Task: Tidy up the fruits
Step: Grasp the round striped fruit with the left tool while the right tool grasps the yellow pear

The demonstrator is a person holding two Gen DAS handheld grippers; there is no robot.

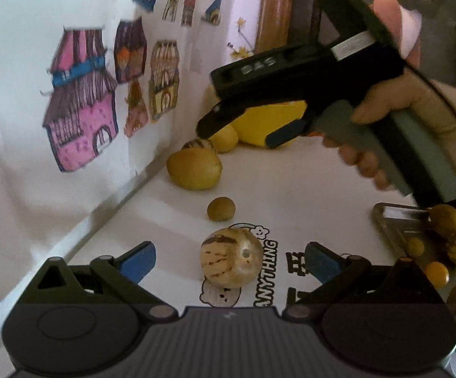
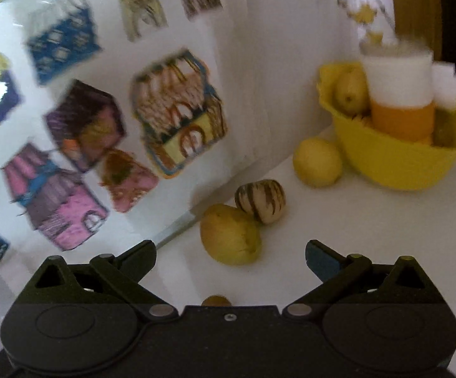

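Observation:
My left gripper [image 1: 231,260] is open and empty, with a pale striped melon [image 1: 231,258] on the white table between its fingers. Farther on lie a small brown fruit [image 1: 221,209] and a yellow pear-like fruit [image 1: 194,170]. My right gripper [image 1: 237,134] is held in the air over the fruits by the wall, open and empty. In the right wrist view my right gripper [image 2: 231,260] hangs above the yellow fruit [image 2: 230,234], a second striped melon [image 2: 261,201] and a lemon [image 2: 317,162]. A yellow bowl [image 2: 395,165] holds fruit.
A wall with house drawings [image 1: 80,107] runs along the left. A metal tray [image 1: 395,223] with small gourds and orange fruits sits at the right. An orange-and-white cup [image 2: 399,94] stands in the bowl. A printed mat [image 1: 269,264] lies under the near melon.

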